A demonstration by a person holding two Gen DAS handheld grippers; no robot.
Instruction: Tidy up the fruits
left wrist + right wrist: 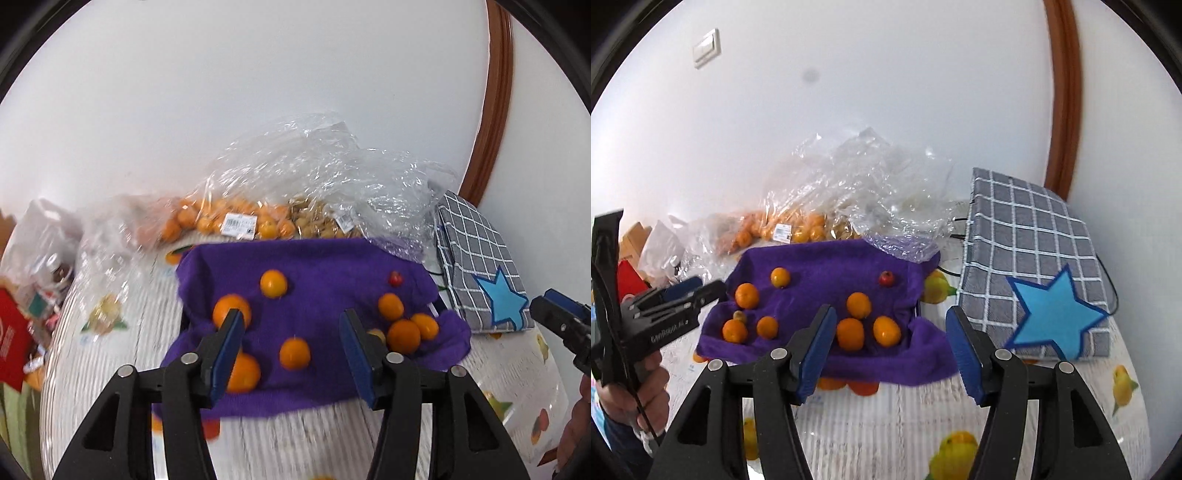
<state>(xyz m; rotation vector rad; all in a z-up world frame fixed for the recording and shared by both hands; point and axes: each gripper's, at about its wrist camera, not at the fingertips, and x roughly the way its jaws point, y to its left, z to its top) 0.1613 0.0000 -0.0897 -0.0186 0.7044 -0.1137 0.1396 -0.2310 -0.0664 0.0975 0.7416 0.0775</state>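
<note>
while both tools hover above the table, we record the following. our left gripper (291, 332) has its jaws spread wide with nothing between them; an orange (294, 353) lies on the purple towel (325, 266) in the gap, untouched. our right gripper (890, 339) is likewise wide open and holds nothing.

in the right wrist view, the towel sits at the centre, with loose oranges spread over it: one at 11 o'clock (780, 277), one at 10 o'clock (747, 295), and a trio at the near edge (850, 333). a small red fruit (885, 278) rests at 1 o'clock on the towel, apart from the oranges. a small greenish-brown fruit (739, 316) touches an orange at 9 o'clock.

at 12 o'clock beyond the towel, we see a clear plastic bag (849, 173) holding more oranges, with a white price label (781, 231); its print is too small to read. a grey checked bag with a blue star (1034, 266) lies at 3 o'clock, just beside the towel. the left tool's body carries embossed lettering (668, 330), too blurred to read with certainty. the tablecloth (886, 424) shows printed lemons. a light switch (706, 48) is on the wall.
</note>
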